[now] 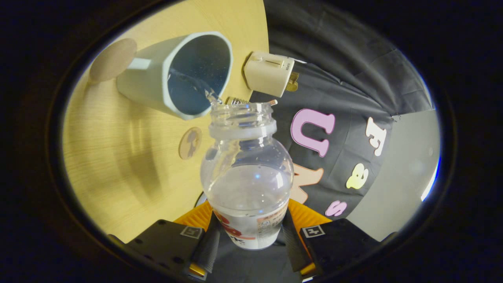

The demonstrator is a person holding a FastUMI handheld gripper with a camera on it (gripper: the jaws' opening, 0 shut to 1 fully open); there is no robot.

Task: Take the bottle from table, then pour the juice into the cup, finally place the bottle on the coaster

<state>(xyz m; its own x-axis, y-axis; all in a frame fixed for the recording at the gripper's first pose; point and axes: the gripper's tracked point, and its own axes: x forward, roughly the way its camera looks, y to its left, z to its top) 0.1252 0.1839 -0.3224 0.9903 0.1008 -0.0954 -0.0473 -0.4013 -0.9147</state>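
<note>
Two fingers of the gripper (248,239) clamp the bottle (247,177) low on its labelled body, tipped over the cup (177,74), juice trickling in. Half-empty clear plastic: light, slick, likely squashable; the low grip suits it.

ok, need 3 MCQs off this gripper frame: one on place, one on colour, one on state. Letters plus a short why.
1. Where is the round coaster?
A. beyond the cup, on the table
B. under the bottle
C. between the fingers

2. What colour is the cup outside?
A. red
B. pale blue-green
C. black

3. What state is the bottle in?
A. capped, upright on the table
B. lying in the cup
C. uncapped, tipped, liquid running into the cup

Key:
1 A: it lies on the wooden table past the cup.
2 B: its wall is light blue-green.
3 C: the gripper fingers clamp its base, and a clear stream leaves the open neck.
</note>
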